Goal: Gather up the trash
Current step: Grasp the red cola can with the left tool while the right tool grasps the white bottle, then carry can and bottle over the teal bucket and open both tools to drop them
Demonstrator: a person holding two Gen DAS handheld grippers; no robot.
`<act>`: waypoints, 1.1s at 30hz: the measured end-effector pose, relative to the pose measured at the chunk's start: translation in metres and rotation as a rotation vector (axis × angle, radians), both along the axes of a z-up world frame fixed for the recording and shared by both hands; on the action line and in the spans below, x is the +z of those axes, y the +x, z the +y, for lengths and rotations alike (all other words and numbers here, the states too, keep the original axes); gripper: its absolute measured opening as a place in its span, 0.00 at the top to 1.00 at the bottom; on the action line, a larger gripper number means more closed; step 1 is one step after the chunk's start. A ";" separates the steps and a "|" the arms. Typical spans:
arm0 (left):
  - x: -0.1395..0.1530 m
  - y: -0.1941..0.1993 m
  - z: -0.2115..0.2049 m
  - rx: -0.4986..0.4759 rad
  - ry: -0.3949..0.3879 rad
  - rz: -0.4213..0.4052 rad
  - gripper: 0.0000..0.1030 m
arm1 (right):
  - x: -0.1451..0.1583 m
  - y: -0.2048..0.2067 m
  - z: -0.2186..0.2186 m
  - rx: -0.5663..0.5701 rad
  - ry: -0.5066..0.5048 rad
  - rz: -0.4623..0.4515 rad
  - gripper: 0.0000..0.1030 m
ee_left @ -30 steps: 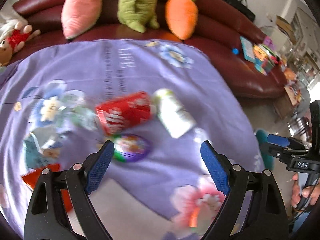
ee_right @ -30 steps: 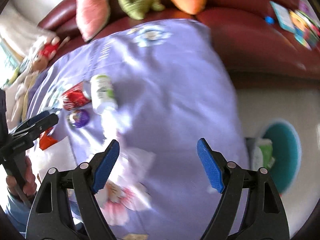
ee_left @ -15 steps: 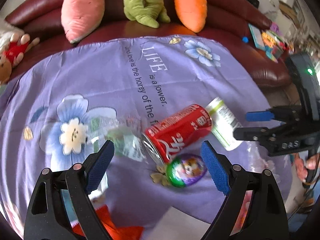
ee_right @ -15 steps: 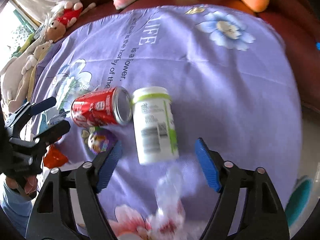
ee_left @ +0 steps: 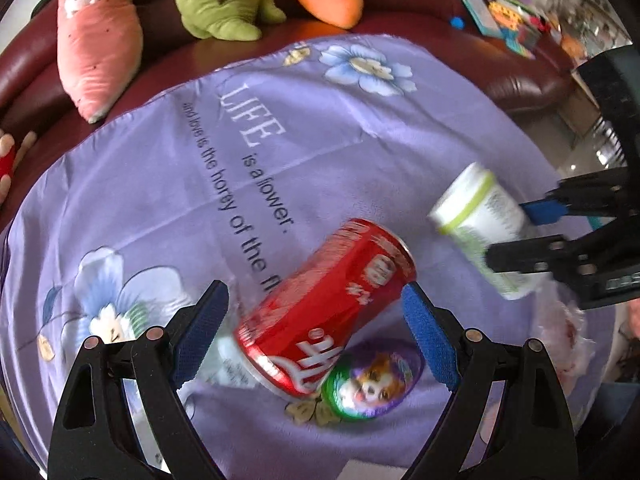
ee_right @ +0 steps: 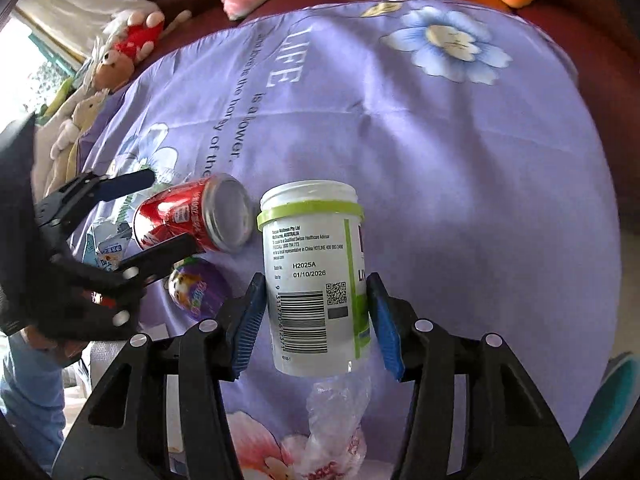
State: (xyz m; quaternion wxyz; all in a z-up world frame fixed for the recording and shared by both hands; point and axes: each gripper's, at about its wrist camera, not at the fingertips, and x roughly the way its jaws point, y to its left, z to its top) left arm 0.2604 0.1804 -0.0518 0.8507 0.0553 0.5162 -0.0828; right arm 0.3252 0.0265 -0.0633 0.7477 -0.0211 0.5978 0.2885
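A red soda can (ee_left: pixel 326 312) lies on its side on the purple flowered cloth (ee_left: pixel 304 120). My left gripper (ee_left: pixel 316 324) is open, its blue pads on either side of the can, not touching. A white bottle with a green band (ee_right: pixel 314 280) lies between the pads of my right gripper (ee_right: pixel 316 316), which is shut on it. The can also shows in the right wrist view (ee_right: pixel 192 218), with the left gripper (ee_right: pixel 132 220) around it. A round purple foil wrapper (ee_left: pixel 370 384) lies against the can.
A crumpled clear plastic bag (ee_right: pixel 336 416) lies below the bottle. Torn wrappers (ee_right: pixel 106 246) lie left of the can. Plush toys (ee_left: pixel 96 36) sit on the dark red sofa (ee_left: pixel 524 80) behind the cloth. A teal bin (ee_right: pixel 604 412) stands at the lower right.
My left gripper has moved forward around the red can. My right gripper has moved forward and closed on the white bottle.
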 end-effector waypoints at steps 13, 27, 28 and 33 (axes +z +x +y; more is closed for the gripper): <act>0.009 -0.010 -0.017 0.076 0.012 -0.009 0.51 | 0.013 -0.008 -0.045 -0.111 0.077 -0.031 0.53; 0.088 -0.075 -0.066 0.099 -0.006 -0.118 0.50 | 0.080 -0.052 -0.086 -0.145 0.206 -0.166 0.53; 0.092 -0.080 -0.074 0.086 -0.010 -0.124 0.50 | 0.084 -0.058 -0.096 -0.158 0.216 -0.174 0.53; 0.106 -0.097 -0.119 0.023 -0.032 -0.144 0.50 | 0.090 -0.081 -0.146 -0.242 0.253 -0.189 0.53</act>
